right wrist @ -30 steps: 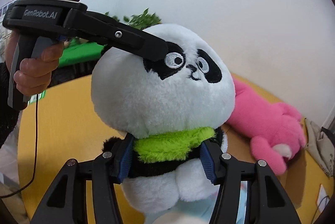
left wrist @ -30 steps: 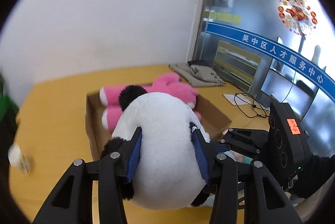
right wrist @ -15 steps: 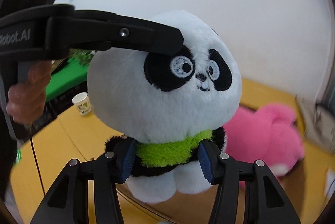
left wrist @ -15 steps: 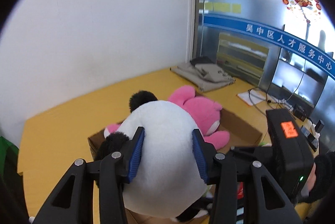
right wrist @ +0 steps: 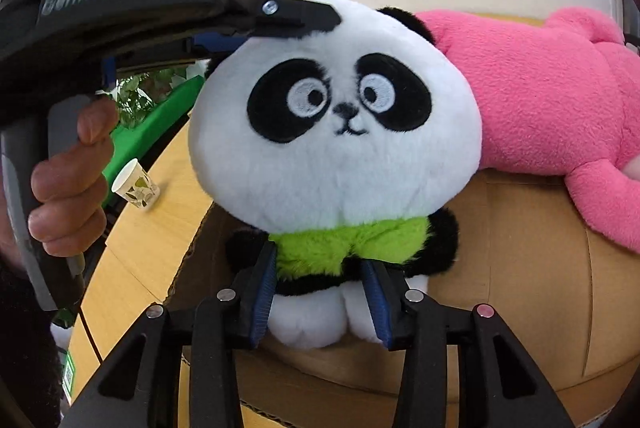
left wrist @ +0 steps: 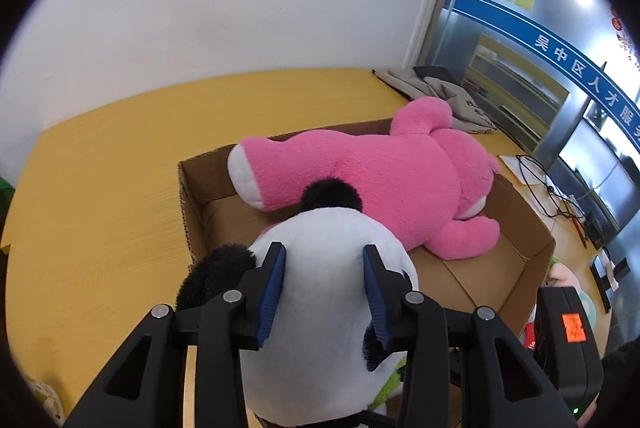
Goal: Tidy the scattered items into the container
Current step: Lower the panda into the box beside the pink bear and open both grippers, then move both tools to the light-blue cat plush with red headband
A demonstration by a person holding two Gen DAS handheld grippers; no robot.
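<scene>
The panda plush (right wrist: 336, 132) hung between the two grippers, upright and facing the right-hand one, over the near end of the cardboard box (left wrist: 532, 228). The left gripper (left wrist: 324, 292) had its blue pads pressed into the back of the white head, the fur bulging between them, and the right gripper (right wrist: 320, 292) pinched the soft body just below the green collar, above the white feet; both were closed firmly on the toy. It was a round, fluffy thing, with a big white head, black ears and eye patches, embroidered eyes looking sideways, a lime-green ruff and a small black body, and it looked light and squashy, likely to spring back once let go. Beyond the fingers a large pink plush (left wrist: 372, 180) already lay stretched along the far side of the box, so that part seemed done, and bare cardboard floor showed beside it for the panda. The panda itself was not yet set down, though I could not tell how far above the floor its feet were. Left of the right gripper's fingers a paper cup (right wrist: 136, 184) stood on the yellow table (left wrist: 100, 196), perhaps still to be gathered
</scene>
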